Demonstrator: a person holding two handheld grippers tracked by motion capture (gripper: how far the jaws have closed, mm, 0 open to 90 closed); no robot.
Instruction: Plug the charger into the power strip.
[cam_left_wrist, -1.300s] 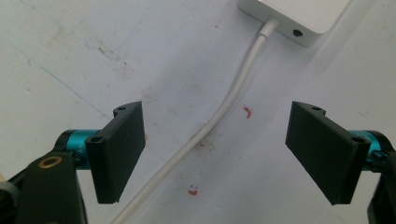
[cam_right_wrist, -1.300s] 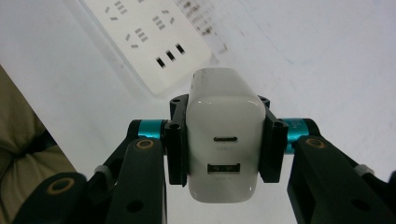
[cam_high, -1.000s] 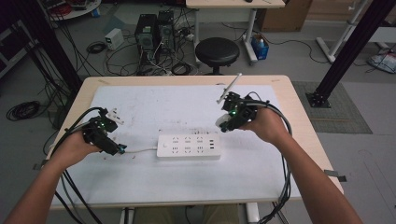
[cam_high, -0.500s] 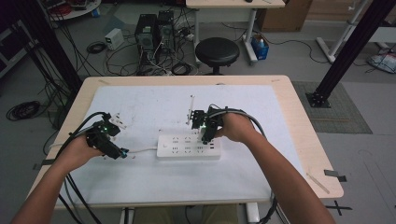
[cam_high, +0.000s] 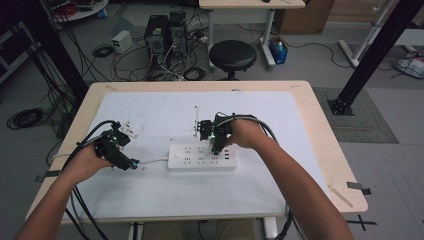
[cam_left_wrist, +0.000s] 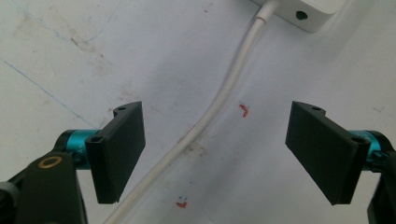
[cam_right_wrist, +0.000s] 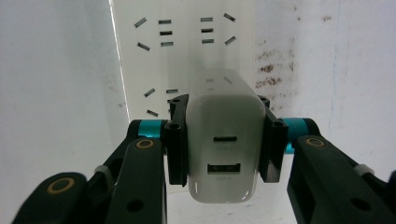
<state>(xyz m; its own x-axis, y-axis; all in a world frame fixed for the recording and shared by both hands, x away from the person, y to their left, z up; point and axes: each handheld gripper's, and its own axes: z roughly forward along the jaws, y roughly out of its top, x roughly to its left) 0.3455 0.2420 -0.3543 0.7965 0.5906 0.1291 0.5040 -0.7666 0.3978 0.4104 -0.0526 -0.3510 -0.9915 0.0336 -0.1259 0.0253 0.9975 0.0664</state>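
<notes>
Charger (cam_right_wrist: 222, 140) clamped in right gripper (cam_right_wrist: 224, 144), over power strip (cam_high: 202, 156), left gripper (cam_left_wrist: 219, 149) gaping.

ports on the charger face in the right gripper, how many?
2. Both on the white charger clamped in the right gripper: a small oval port above, a wider rectangular port below it. Its other faces are hidden.
</notes>
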